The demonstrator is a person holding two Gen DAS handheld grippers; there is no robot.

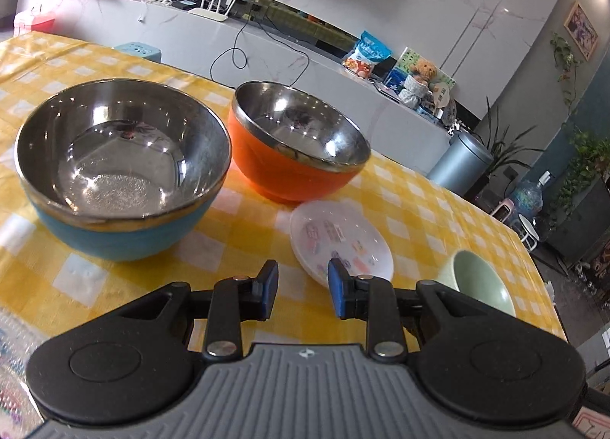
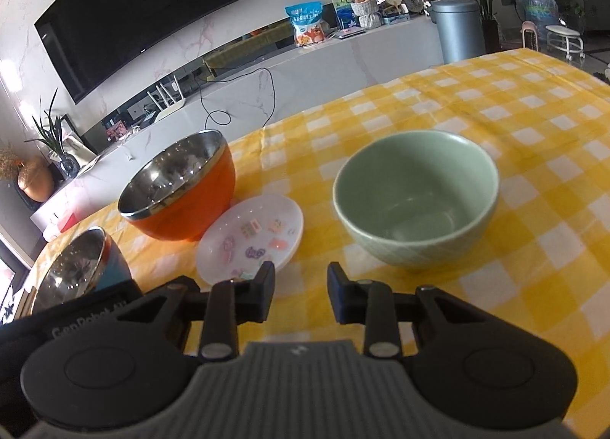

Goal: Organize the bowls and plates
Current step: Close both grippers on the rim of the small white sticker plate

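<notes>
The near edge of the white plate (image 1: 339,244) is covered by a gripper finger, the green bowl (image 1: 482,281) is half hidden behind the gripper body, and the blue bowl (image 2: 82,267) is cut off at left.

The right gripper (image 2: 301,292) hangs empty, jaws apart, above the yellow checked tablecloth (image 2: 514,157), between a pale green ceramic bowl (image 2: 416,198) and a white patterned plastic plate (image 2: 249,239); an orange steel-lined bowl (image 2: 179,187) stands behind the plate.
</notes>
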